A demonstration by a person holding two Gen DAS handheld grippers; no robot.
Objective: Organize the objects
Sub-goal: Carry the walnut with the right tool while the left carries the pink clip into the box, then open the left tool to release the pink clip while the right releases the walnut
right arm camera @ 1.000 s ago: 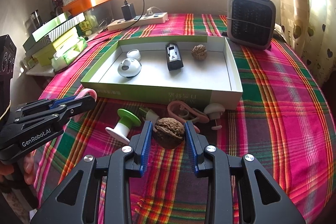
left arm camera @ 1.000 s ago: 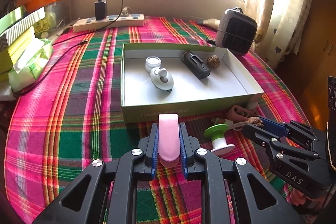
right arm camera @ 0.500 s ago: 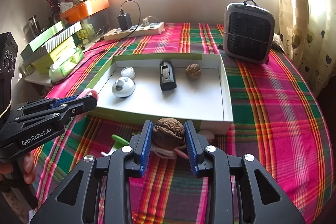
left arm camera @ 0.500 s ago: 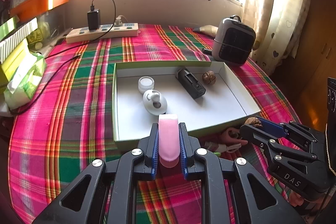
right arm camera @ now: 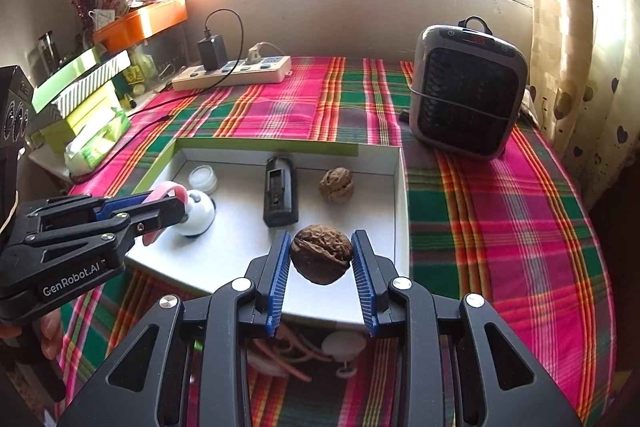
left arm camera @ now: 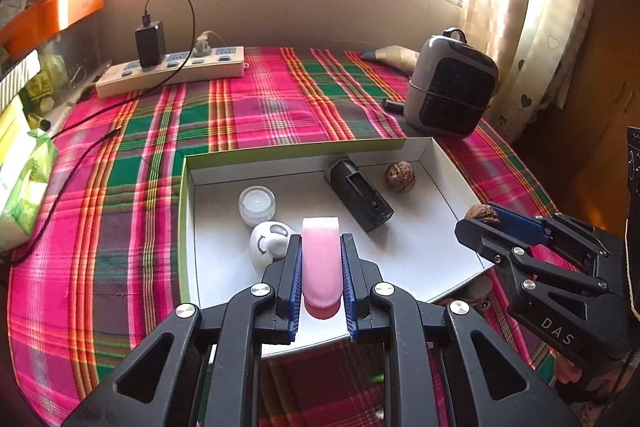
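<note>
My left gripper [left arm camera: 321,259] is shut on a pink clip [left arm camera: 321,267] and holds it above the near left part of the white box [left arm camera: 440,183]. My right gripper [right arm camera: 320,257] is shut on a walnut [right arm camera: 321,258] above the box's near edge. In the box lie a second walnut [right arm camera: 337,184], a black rectangular device [right arm camera: 280,195], a small white jar [right arm camera: 203,178] and a white round gadget [right arm camera: 196,213]. The right gripper also shows in the left wrist view [left arm camera: 482,217], and the left gripper in the right wrist view [right arm camera: 168,203].
A grey heater [right arm camera: 466,99] stands behind the box on the right. A power strip [right arm camera: 236,73] with a black charger lies at the back. Stacked boxes and a tissue pack [right arm camera: 96,143] sit at the left. Pink clips and a white knob [right arm camera: 340,345] lie in front of the box.
Both grippers have risen and moved forward with their objects, from in front of the box to above its near part.
</note>
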